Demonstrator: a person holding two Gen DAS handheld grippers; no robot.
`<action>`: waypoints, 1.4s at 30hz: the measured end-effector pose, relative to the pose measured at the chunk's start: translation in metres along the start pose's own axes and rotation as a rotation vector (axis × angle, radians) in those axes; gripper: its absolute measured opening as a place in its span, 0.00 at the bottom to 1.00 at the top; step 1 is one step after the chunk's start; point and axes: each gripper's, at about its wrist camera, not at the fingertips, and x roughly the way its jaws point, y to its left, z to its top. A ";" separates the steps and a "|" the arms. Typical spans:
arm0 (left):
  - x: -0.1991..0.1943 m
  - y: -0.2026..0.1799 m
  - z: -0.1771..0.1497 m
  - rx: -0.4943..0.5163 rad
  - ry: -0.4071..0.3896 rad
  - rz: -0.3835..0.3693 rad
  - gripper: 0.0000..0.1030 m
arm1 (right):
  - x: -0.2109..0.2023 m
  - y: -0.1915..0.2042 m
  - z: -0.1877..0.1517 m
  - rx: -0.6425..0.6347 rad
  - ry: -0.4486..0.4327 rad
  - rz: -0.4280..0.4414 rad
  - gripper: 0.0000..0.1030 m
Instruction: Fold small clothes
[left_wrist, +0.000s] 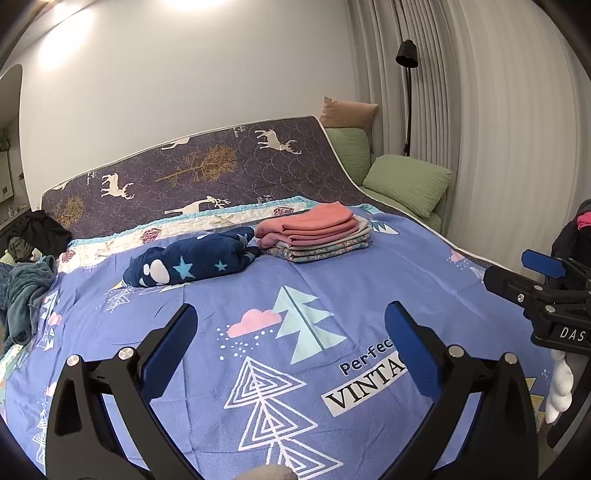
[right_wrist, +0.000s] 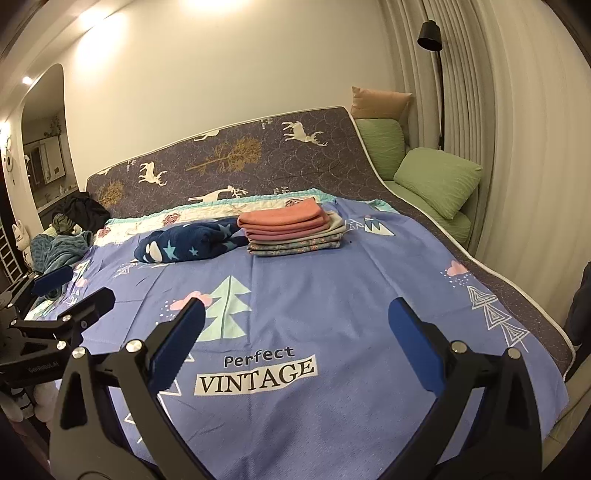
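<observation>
I hold the left gripper (left_wrist: 291, 325) and the right gripper (right_wrist: 297, 319) above the near half of the blue bedspread (right_wrist: 332, 295), both released with fingers spread wide and nothing between them; that near expanse is flat and unobstructed to the right edge. Two clothing items lie at the far end, touching: one folded stack (right_wrist: 291, 230), pink layers over grey and patterned ones, and one crumpled navy star-print garment (right_wrist: 188, 242) to its left.
</observation>
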 end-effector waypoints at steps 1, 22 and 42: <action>0.001 0.000 0.000 -0.001 0.003 -0.001 0.98 | 0.001 0.000 0.000 -0.002 0.001 0.000 0.98; 0.019 0.007 -0.005 -0.031 0.041 -0.012 0.98 | 0.024 0.009 -0.006 -0.012 0.054 -0.001 0.98; 0.029 0.007 -0.014 -0.033 0.068 -0.016 0.98 | 0.035 0.011 -0.010 -0.018 0.085 -0.006 0.98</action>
